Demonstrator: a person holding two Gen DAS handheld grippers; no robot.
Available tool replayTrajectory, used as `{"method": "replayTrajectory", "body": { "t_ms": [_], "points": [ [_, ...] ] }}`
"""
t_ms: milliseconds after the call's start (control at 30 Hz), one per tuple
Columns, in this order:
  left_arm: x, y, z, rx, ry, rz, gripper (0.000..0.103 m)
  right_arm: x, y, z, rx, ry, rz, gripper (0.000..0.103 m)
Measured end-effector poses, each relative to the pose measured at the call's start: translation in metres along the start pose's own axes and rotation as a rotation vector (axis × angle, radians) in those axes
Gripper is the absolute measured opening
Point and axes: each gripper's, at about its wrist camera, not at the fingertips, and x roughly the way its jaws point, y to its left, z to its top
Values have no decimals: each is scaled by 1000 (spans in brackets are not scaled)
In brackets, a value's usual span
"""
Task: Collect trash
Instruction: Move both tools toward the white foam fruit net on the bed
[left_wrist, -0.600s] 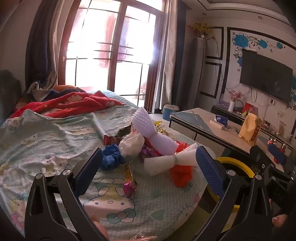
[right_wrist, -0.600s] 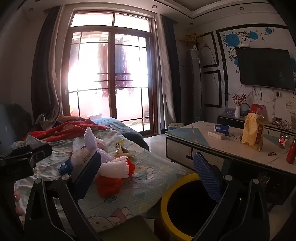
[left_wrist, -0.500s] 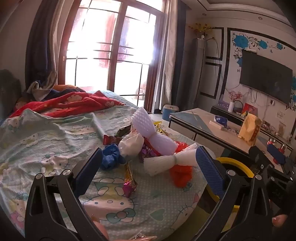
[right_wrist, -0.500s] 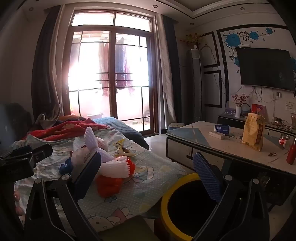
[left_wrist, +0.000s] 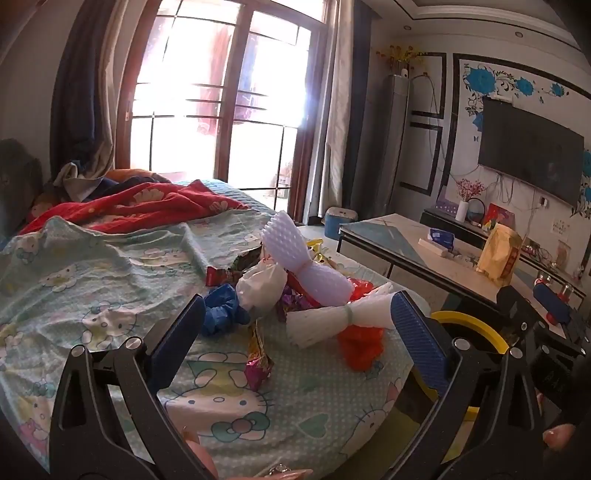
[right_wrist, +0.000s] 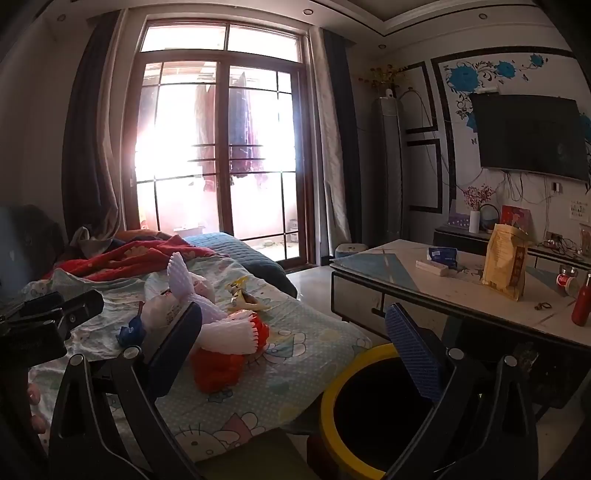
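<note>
A heap of trash lies on the bed: two white foam nets, a white bag, a blue glove, a red plastic scrap and foil wrappers. My left gripper is open and empty, just short of the heap. My right gripper is open and empty, above the gap between the bed and the yellow-rimmed bin. The heap also shows in the right wrist view. The bin's rim shows in the left wrist view.
The bed has a Hello Kitty sheet and a red blanket at the back. A low table with a yellow bag, a box and a red bottle stands at the right. A TV hangs on the wall.
</note>
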Motion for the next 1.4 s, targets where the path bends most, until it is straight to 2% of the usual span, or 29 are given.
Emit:
{"method": "replayTrajectory", "body": {
  "t_ms": [1400],
  "points": [
    [-1, -5, -2, 7, -10, -9, 92, 3, -4, -2, 9, 14, -3, 97]
  ]
}}
